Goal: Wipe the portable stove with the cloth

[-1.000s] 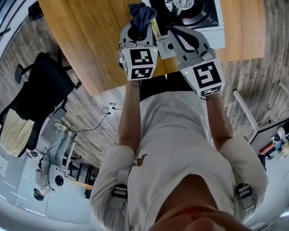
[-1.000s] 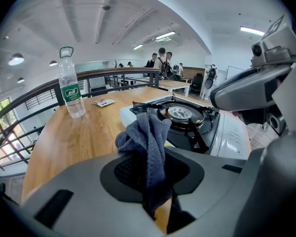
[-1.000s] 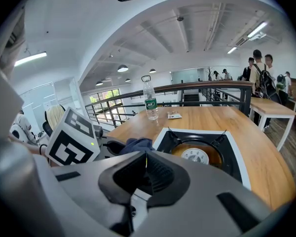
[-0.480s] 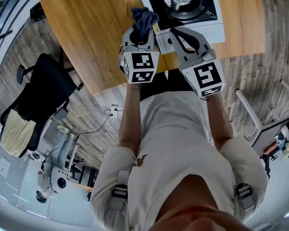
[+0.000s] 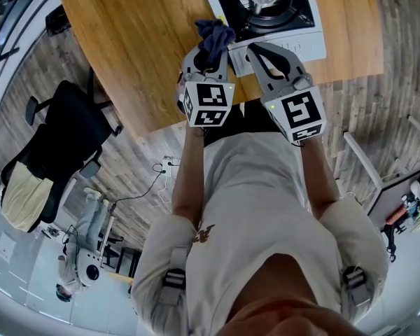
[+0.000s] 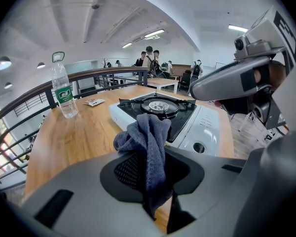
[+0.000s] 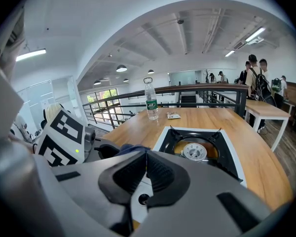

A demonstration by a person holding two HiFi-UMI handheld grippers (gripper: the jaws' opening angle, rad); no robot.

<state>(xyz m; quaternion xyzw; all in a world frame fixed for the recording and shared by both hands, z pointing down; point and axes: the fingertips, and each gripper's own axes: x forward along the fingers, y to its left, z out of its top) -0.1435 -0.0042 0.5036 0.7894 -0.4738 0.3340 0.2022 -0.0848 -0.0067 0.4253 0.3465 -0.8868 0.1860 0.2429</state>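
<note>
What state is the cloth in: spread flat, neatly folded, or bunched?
Bunched. The cloth stands crumpled in loose lumps, pinched between the left gripper's shut jaws.

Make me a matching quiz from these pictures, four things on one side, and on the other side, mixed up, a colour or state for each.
Things:
1. cloth
2. portable stove
3. water bottle
4. right gripper

Colours or states:
A. white body with a black top
B. clear with a green label, standing upright
C. jaws shut with nothing between them
D. dark blue, pinched in the left gripper

Pairs: 1-D, 2-A, 3-B, 4-C
</note>
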